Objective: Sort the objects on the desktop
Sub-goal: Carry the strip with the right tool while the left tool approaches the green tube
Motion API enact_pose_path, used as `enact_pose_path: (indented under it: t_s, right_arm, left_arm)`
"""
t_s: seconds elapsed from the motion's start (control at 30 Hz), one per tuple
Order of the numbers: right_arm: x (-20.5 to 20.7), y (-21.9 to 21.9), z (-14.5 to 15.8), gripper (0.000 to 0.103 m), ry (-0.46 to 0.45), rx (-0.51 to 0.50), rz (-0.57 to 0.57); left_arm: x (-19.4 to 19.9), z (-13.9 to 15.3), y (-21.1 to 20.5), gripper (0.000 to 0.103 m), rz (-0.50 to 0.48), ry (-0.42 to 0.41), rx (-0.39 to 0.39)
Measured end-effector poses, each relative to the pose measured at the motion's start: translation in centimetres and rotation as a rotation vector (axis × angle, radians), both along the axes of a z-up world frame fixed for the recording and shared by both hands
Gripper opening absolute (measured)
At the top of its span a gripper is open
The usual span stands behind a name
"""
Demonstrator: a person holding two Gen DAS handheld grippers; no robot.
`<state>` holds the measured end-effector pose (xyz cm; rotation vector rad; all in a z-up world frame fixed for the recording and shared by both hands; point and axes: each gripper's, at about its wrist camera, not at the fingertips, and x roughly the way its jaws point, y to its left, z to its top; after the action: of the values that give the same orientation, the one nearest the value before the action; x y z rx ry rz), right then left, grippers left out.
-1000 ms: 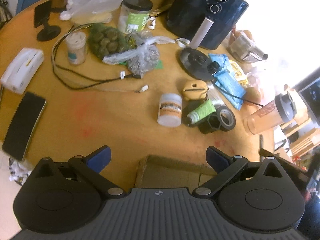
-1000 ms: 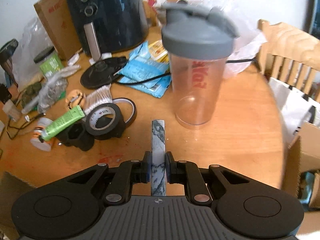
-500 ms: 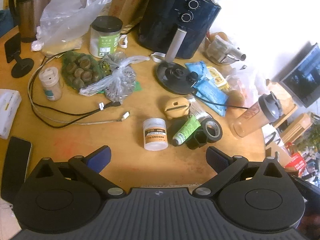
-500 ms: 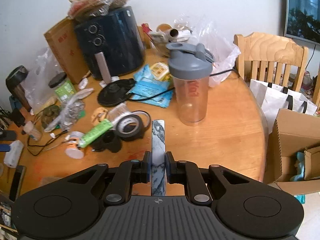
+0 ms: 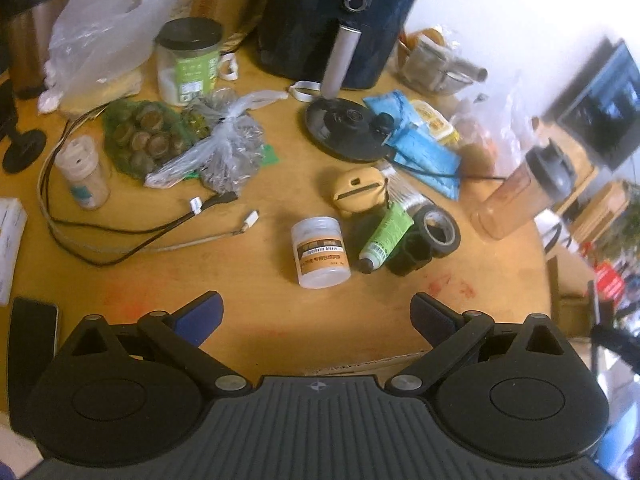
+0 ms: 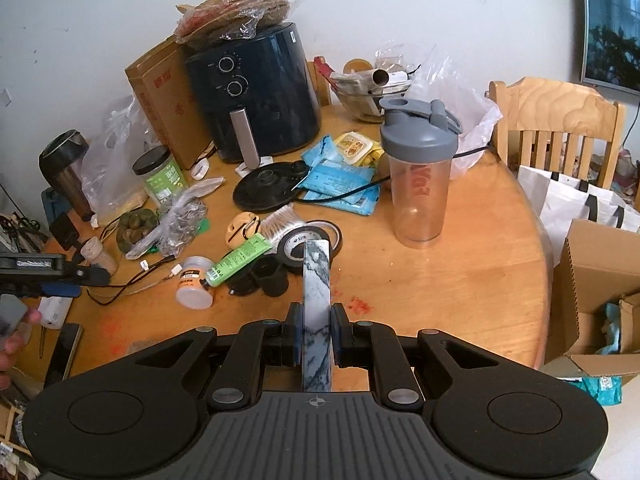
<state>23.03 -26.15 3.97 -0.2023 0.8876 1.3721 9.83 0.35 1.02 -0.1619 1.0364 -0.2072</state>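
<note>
We carry a thin marbled slab (image 6: 317, 304) edge-on in the right tongs (image 6: 317, 336), which pinch it flat between the pads, so it stands upright above the counter (image 6: 460, 280) and clear of the clutter. That grip on the two broad faces probably keeps it from twisting as we carry it. The open cardboard box (image 6: 600, 280) beside the counter, at the right, looks like a likely place for it. Our left tongs (image 5: 316, 312) are spread wide and hold nothing, pointing down at the white grease jar (image 5: 320, 252), which lies on its side beside the green tube (image 5: 386, 232) and the tape roll (image 5: 438, 230). We judge the jar the next pick.
</note>
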Motion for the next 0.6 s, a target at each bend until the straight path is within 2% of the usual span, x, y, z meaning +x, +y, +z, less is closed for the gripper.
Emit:
enact_pose_path:
  t_s: [0.17, 0.33, 0.6]
  right_arm:
    - [0.2, -0.6, -0.5, 0.017, 0.002, -0.008, 0.020]
    - [0.6, -1.2, -1.2, 0.017, 0.019, -0.019, 0.026]
    - [0.9, -1.7, -1.9, 0.017, 0.034, -0.029, 0.021]
  left_arm:
    - [0.5, -0.4, -1.6, 0.101, -0.119, -0.072, 0.000]
    - [1.9, -0.6, -3.9, 0.101, -0.205, -0.108, -0.007]
    - [4.8, -1.8, -7.0, 0.096, -0.304, -0.135, 0.058]
